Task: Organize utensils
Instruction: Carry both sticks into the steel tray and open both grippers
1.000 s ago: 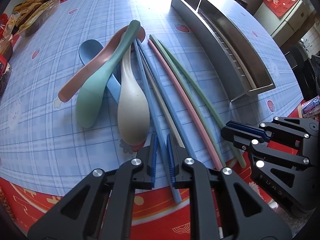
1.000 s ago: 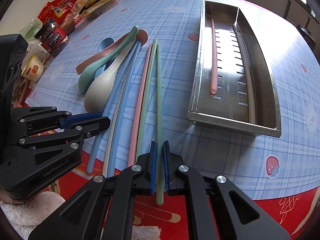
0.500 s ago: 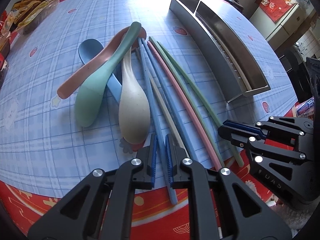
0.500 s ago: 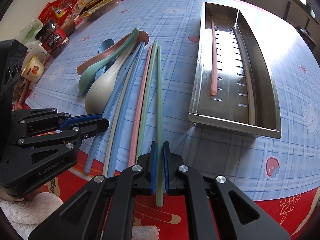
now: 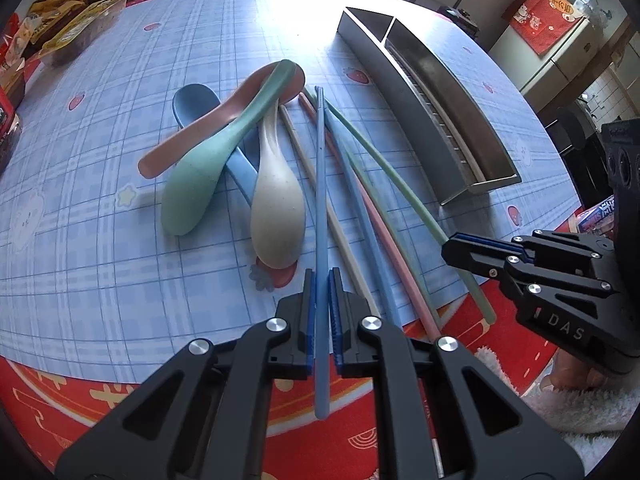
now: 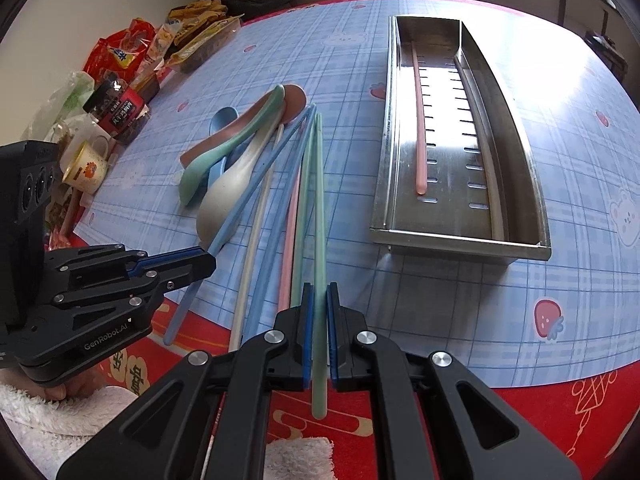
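Observation:
My left gripper [image 5: 320, 280] is shut on a blue chopstick [image 5: 320, 184], its near end raised off the table, its tip by the spoons. My right gripper [image 6: 318, 294] is shut on a green chopstick [image 6: 319, 200] that lies along the table. It also shows in the left wrist view [image 5: 460, 246], as does the green chopstick [image 5: 384, 164]. Pink, teal, blue and cream spoons [image 5: 276, 208] lie piled beside several more chopsticks [image 5: 376, 232]. A steel tray [image 6: 532, 196] to the right holds a pink chopstick [image 6: 419, 120].
Snack bags, a jar [image 6: 120, 112] and a mug [image 6: 86, 166] stand along the table's far left. The red table edge [image 6: 540, 412] runs close under both grippers. A white towel [image 6: 296, 460] lies below the right gripper.
My left gripper has lifted the near end of the blue chopstick and swung it away from the others. My right gripper stays shut on the green chopstick, nearly still.

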`<state>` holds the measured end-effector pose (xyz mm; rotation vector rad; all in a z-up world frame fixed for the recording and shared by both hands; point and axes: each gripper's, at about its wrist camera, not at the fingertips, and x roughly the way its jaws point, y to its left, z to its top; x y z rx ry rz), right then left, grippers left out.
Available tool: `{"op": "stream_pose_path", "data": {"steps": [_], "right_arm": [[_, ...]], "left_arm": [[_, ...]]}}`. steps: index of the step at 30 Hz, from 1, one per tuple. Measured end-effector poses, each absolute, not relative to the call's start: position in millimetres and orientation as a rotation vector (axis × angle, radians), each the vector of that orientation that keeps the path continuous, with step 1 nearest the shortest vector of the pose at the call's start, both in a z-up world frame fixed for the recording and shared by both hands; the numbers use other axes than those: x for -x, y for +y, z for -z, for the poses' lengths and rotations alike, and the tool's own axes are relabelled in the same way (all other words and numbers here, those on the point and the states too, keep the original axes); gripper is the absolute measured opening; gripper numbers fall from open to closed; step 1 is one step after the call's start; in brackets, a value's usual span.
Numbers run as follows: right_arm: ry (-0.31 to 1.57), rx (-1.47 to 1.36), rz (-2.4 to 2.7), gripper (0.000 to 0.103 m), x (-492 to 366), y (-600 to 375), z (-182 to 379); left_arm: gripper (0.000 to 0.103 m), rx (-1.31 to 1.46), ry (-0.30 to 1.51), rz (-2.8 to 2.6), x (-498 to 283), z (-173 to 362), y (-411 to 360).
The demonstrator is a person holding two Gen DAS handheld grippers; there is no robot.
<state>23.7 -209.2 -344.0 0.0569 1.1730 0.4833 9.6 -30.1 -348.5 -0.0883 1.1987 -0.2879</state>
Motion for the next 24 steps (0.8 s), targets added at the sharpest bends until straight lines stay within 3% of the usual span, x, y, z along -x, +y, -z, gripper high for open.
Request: {"op": "stream_pose_path", "data": {"steps": [24], "right_arm": [[1.016, -0.208, -0.423, 0.007, -43.1, -244.2, 300.2]], "left_arm": [[0.011, 0.300, 1.120, 0.266, -27.1, 285.1, 36.1]]}}
